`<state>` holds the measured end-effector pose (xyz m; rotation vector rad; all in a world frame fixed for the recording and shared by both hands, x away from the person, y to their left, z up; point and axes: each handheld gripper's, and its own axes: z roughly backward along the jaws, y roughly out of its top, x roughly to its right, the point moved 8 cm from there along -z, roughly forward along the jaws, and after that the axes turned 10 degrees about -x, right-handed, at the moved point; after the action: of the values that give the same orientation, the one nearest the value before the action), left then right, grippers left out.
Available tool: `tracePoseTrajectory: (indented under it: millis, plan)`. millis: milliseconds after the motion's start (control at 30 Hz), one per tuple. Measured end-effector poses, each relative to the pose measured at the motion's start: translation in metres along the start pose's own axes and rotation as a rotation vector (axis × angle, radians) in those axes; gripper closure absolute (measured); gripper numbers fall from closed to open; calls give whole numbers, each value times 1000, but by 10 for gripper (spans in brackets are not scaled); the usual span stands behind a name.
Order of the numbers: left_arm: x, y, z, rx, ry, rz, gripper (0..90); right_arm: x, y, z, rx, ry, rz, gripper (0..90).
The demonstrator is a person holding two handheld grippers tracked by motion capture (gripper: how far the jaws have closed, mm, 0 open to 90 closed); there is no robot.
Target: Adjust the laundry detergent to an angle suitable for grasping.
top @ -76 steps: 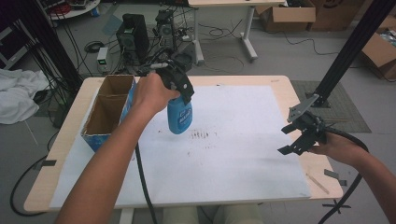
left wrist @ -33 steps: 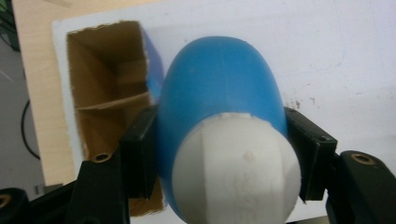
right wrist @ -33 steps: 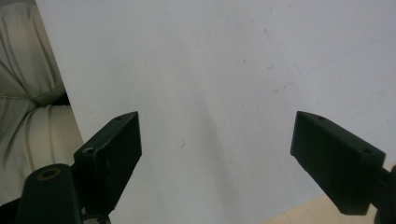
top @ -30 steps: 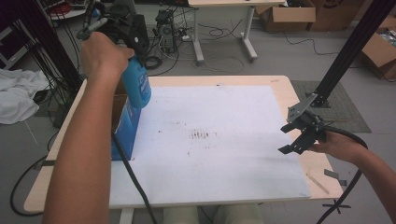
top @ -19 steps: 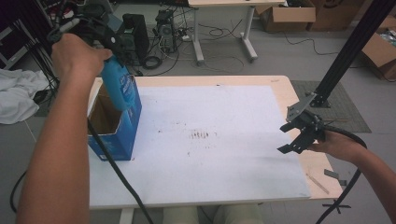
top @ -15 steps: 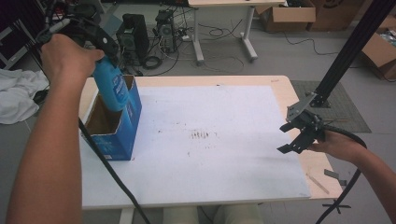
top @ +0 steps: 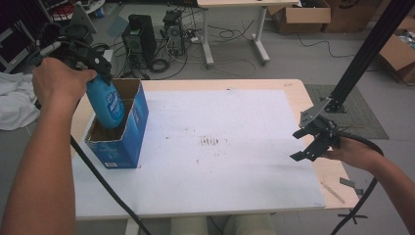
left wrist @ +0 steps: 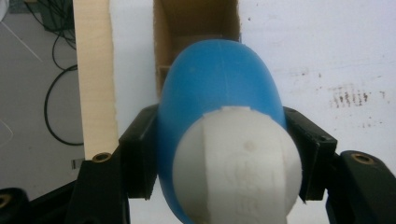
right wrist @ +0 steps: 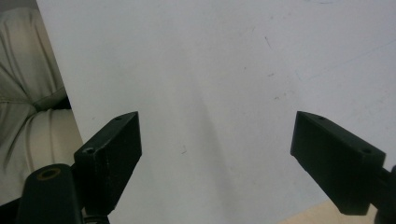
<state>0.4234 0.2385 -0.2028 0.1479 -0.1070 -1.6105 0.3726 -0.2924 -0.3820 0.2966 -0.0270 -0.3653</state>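
My left gripper [top: 100,73] is shut on a blue bottle [top: 106,105] with a white cap [left wrist: 236,163], held by its neck. The bottle hangs upright with its lower end inside the open top of a blue cardboard box [top: 128,134] at the table's left edge. In the left gripper view the black jaws press both sides of the blue bottle [left wrist: 219,84], with the box's brown inside [left wrist: 196,23] beyond it. My right gripper [top: 309,147] hovers over the table's right side, open and empty; its jaws stand wide apart [right wrist: 215,154] above the white sheet.
A white sheet [top: 220,161] covers most of the wooden table [top: 313,98], with brown smudges [top: 210,142] near its middle. A black stand post [top: 362,54] rises at the right edge. Computer gear, cables and cardboard boxes lie on the floor beyond.
The left hand has brought the bottle down and to the right, from above the box's far left corner into its open top. The right gripper has stayed put.
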Motion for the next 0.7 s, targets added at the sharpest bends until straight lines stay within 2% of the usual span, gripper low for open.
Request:
tracePoseTrajectory:
  millis: [267,533,700]
  plan:
    - [-4,-3,-28,-9,-2,-21,383,0,-2,-1,-3,0,-6,162]
    - [-3,-5,-55,-24,-17,-33,383,0,-3,-3,-7,2,-10,162]
    - [-3,-6,-74,-31,-13,-47,383,0,-3,-5,-7,6,-14,162]
